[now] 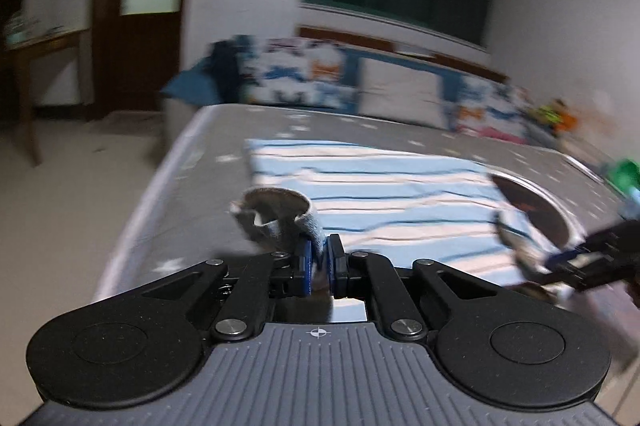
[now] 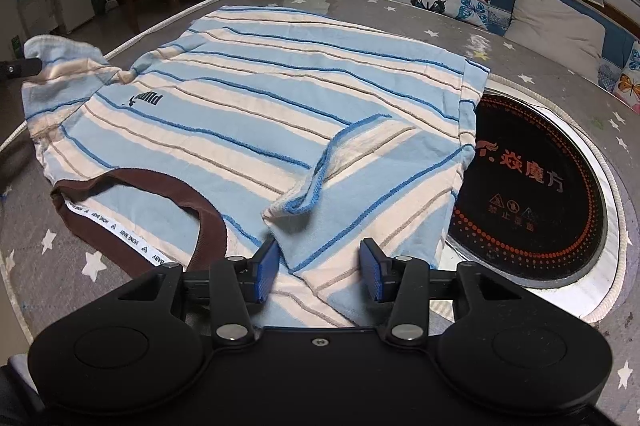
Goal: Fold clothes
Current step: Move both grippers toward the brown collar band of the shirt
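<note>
Pinching a sleeve cuff (image 1: 276, 216) at nine o'clock, the left gripper (image 1: 319, 262) lifts it off the table (image 2: 72, 266). The striped shirt (image 2: 256, 114) lies flat; at six o'clock the right gripper (image 2: 318, 272) gapes, unclenched, over the folded sleeve (image 2: 332, 178).

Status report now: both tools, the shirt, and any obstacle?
Left tool shut on sleeve cuff, lifted. Right tool open over the other sleeve. Striped shirt flat on table, edge overlapping the induction cooktop.

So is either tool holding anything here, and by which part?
The left tool is shut on the striped shirt, pinching its sleeve cuff. The right tool is open over the other sleeve, holding nothing.
</note>
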### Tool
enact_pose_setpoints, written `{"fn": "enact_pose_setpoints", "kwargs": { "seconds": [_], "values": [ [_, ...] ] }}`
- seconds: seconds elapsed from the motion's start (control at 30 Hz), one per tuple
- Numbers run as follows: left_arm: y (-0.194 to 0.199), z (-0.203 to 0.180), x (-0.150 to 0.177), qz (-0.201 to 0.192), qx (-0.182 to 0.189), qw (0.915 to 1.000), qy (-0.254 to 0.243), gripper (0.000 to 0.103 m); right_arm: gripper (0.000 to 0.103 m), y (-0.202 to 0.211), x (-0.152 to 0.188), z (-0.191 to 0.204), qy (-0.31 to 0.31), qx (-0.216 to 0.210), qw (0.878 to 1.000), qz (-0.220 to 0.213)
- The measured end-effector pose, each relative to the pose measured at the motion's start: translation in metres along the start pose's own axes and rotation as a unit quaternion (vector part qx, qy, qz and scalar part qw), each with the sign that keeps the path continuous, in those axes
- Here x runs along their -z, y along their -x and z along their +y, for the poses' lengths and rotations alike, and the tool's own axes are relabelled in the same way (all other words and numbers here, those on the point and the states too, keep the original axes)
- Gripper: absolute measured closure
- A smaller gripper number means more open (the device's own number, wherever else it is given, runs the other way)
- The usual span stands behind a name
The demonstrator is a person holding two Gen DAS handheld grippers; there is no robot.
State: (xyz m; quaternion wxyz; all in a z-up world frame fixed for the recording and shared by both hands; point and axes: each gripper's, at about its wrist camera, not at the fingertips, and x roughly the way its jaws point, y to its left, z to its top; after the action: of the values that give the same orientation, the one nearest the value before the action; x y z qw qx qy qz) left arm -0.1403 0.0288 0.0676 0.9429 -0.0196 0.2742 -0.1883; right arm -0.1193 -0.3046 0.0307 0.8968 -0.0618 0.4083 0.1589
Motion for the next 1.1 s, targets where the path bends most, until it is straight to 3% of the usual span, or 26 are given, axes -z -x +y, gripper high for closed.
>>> {"fn": "enact_pose_setpoints", "kwargs": {
  "seconds": [0.13, 0.33, 0.47, 0.63, 0.77, 0.87, 1.1],
  "values": [
    [-0.027, -0.025, 0.004, 0.031, 0.045, 0.9979, -0.033, 0.093, 0.052, 0.005, -0.002, -0.001, 0.000, 0.002, 1.000, -0.006],
    [-0.058, -0.041, 0.021, 0.101, 0.072, 0.9903, -0.061, 0.086, 0.051, 0.015, -0.005, -0.006, -0.002, 0.008, 1.000, -0.018],
    [-0.049, -0.037, 0.016, 0.092, 0.080, 0.9899, -0.072, 0.083, 0.051, 0.022, -0.010, -0.012, -0.013, 0.004, 0.999, -0.039],
    [-0.054, -0.019, -0.002, 0.069, 0.055, 0.9944, -0.058, 0.079, 0.055, 0.012, -0.016, -0.012, -0.016, -0.006, 0.999, -0.037],
    [-0.074, -0.011, 0.003, 0.108, 0.035, 0.9920, -0.055, 0.079, 0.063, -0.007, -0.017, -0.009, -0.014, -0.016, 1.000, -0.017],
    [-0.085, -0.010, 0.009, 0.132, 0.025, 0.9889, -0.064, 0.079, 0.063, -0.016, -0.015, -0.002, 0.011, -0.008, 1.000, -0.008],
    [-0.049, -0.013, 0.010, 0.108, 0.033, 0.9862, -0.121, 0.076, 0.063, 0.009, -0.008, 0.002, 0.059, -0.003, 0.998, -0.007]
  ]
}}
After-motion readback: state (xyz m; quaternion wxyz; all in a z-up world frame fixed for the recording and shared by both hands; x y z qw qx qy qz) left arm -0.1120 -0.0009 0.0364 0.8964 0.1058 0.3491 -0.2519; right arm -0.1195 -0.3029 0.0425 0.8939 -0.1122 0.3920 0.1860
